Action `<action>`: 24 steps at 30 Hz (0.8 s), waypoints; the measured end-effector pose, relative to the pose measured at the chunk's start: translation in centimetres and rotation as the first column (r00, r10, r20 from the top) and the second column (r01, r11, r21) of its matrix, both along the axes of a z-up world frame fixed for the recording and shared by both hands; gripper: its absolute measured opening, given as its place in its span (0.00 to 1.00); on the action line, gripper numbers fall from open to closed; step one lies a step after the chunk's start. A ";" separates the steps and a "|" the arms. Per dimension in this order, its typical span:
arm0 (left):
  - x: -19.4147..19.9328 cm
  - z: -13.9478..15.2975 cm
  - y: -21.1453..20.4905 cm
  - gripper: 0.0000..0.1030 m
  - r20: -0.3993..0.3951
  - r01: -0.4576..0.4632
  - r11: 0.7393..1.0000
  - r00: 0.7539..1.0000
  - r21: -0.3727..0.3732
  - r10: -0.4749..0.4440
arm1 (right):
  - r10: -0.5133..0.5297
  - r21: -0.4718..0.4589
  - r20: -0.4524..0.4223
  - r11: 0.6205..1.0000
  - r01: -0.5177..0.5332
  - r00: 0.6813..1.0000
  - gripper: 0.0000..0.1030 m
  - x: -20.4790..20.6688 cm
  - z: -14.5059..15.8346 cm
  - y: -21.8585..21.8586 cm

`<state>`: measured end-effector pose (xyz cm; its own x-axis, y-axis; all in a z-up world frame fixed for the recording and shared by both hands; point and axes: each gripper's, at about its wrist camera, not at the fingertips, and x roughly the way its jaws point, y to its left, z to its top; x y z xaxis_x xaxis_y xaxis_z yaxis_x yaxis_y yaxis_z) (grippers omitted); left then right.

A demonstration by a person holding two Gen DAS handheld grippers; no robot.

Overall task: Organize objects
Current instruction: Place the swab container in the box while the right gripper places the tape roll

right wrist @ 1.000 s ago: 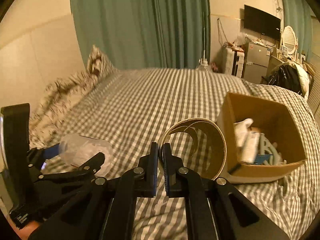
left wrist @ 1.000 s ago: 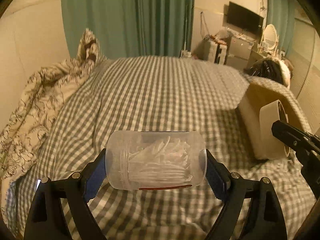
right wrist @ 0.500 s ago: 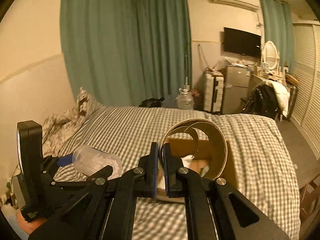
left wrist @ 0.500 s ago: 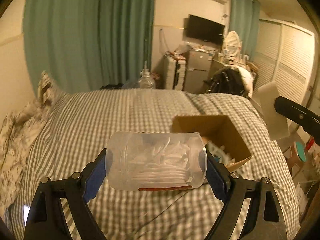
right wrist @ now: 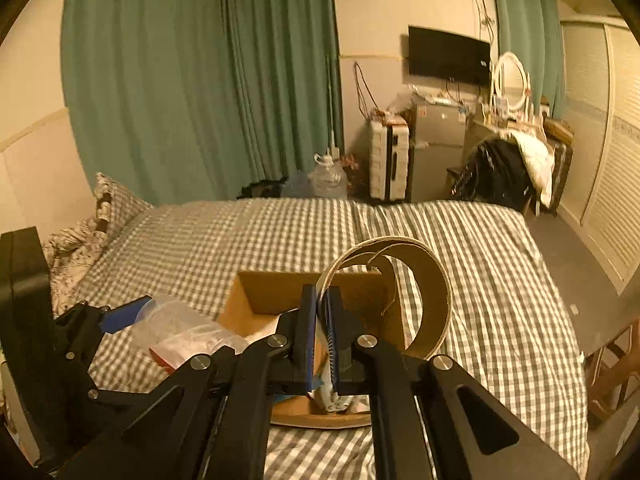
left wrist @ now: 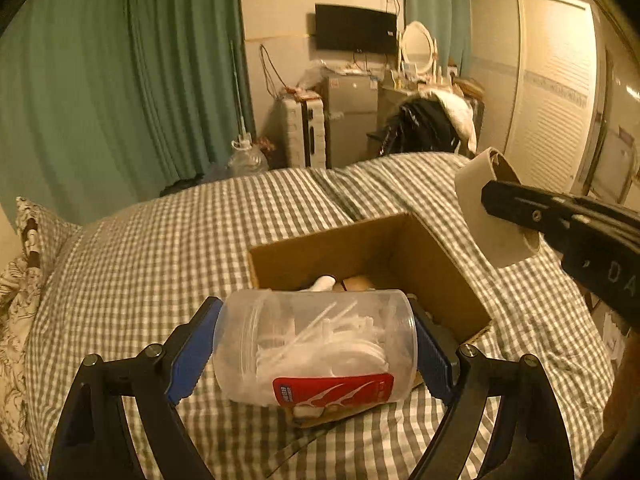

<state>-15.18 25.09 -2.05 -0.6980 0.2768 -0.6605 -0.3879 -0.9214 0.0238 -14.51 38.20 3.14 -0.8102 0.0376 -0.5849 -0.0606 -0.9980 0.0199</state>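
My left gripper (left wrist: pixel 316 344) is shut on a clear plastic jar (left wrist: pixel 314 344) with white sticks inside and a red label, held sideways over the near edge of an open cardboard box (left wrist: pixel 440 272) on the checked bed. My right gripper (right wrist: pixel 319 320) is shut on the wall of a wide cardboard tape ring (right wrist: pixel 420 300), held above the same box (right wrist: pixel 260 292). The ring (left wrist: pixel 488 216) and right gripper also show at the right of the left wrist view. The jar (right wrist: pixel 176 328) and left gripper appear at lower left of the right wrist view. The box holds several items.
The grey checked bedspread (left wrist: pixel 160 248) spreads around the box. A patterned duvet and pillow (right wrist: pixel 80 236) lie at the left. Green curtains, a water jug (right wrist: pixel 328 178), a white cabinet, a TV and a chair with clothes (right wrist: pixel 504 168) stand beyond the bed's far edge.
Both grippers have swung right and come down over the cardboard box. The jar now hangs over the box's near edge, and the ring is above it. Both grips are unchanged.
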 end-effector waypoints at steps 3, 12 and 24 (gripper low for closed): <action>-1.5 -1.4 0.7 0.87 0.017 0.004 1.000 1.000 -0.021 -0.003 | -0.009 -0.033 0.031 0.999 0.010 0.999 0.06 -1.2 -2.2 1.6; -3.6 -1.9 1.7 0.88 0.046 0.030 1.000 0.998 0.003 -0.030 | -0.035 -0.106 0.078 0.993 0.043 0.996 0.08 -2.7 -5.5 4.2; -0.3 3.8 0.0 0.95 -0.067 0.033 0.998 0.997 -0.055 -0.037 | -0.093 -0.054 0.006 0.994 0.093 0.996 0.57 1.2 1.0 3.0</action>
